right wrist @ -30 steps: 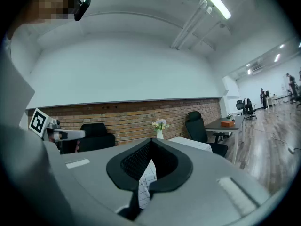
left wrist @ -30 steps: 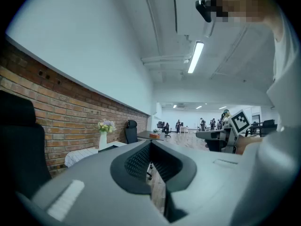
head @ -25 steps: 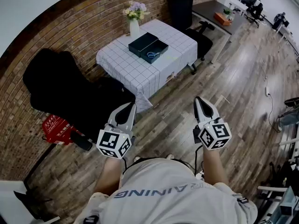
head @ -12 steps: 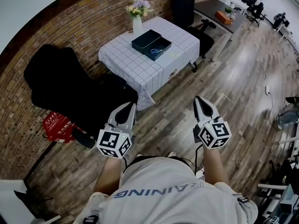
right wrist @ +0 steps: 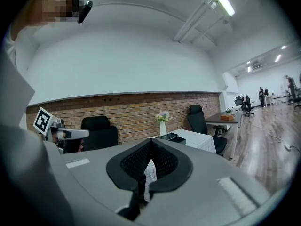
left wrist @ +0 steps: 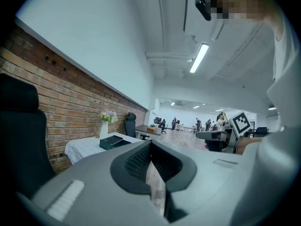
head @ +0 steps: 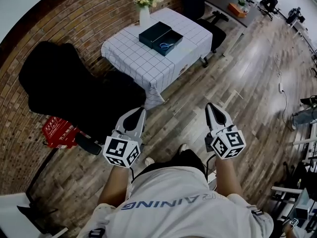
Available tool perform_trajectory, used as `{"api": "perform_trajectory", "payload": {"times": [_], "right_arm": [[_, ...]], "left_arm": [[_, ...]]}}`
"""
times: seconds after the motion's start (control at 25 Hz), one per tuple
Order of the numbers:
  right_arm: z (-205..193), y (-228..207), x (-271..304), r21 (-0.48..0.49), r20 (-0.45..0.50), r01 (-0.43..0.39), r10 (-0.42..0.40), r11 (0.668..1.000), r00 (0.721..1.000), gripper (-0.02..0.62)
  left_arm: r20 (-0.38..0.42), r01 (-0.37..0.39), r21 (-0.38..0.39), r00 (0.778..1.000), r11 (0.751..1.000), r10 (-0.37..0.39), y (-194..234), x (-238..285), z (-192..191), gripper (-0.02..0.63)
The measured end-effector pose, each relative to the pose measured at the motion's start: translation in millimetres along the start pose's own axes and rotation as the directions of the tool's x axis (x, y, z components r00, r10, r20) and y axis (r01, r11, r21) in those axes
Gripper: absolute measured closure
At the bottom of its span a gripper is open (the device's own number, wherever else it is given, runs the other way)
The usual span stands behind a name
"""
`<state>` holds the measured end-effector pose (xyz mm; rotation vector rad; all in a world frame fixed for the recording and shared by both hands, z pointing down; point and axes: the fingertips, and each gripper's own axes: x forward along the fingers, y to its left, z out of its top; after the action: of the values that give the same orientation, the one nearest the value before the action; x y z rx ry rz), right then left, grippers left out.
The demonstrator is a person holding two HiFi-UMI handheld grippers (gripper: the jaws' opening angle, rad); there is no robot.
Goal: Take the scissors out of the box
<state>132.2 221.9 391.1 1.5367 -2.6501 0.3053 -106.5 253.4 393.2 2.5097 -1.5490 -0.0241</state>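
Observation:
A dark box [head: 171, 40] lies open on the table with the white checked cloth [head: 133, 58], its lid [head: 153, 32] right beside it. Blue-handled scissors [head: 166, 46] lie inside the box. Both grippers are held low in front of the person, well short of the table. My left gripper [head: 141, 112] is shut with nothing between its jaws, and so is my right gripper [head: 210, 106]. From the left gripper view the box [left wrist: 114, 141] shows far off beyond the shut left gripper [left wrist: 150, 144]. In the right gripper view the box [right wrist: 174, 137] sits beyond the shut right gripper [right wrist: 151, 149].
A white vase of flowers [head: 144, 11] stands on the table's far corner by the brick wall [head: 74, 19]. Black office chairs [head: 59, 83] stand left of the table, another chair [head: 210, 36] and a desk [head: 230, 6] behind it. A red item [head: 58, 132] lies on the wooden floor.
The person has stepped towards the table, which sits a little higher and nearer in the head view. A shoe now shows below. Both grippers stay shut and level in front.

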Motion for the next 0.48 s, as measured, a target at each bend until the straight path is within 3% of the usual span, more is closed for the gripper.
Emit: {"api": "perform_trajectory", "payload": {"times": [0.28,0.48], "right_arm": [[8,-56,38,0.042,0.002,0.014,-0.014,0.999,1.0,0.58],[27,-112,68,0.048,0.024,-0.014,0.013,0.999,1.0,0.58]], "left_arm": [[-0.015,-0.033,0.005,0.999,0.999,0.033,6,50,1,0.603],[0.01,-0.07,0.04,0.998,0.997,0.07,0,109,24,0.603]]}}
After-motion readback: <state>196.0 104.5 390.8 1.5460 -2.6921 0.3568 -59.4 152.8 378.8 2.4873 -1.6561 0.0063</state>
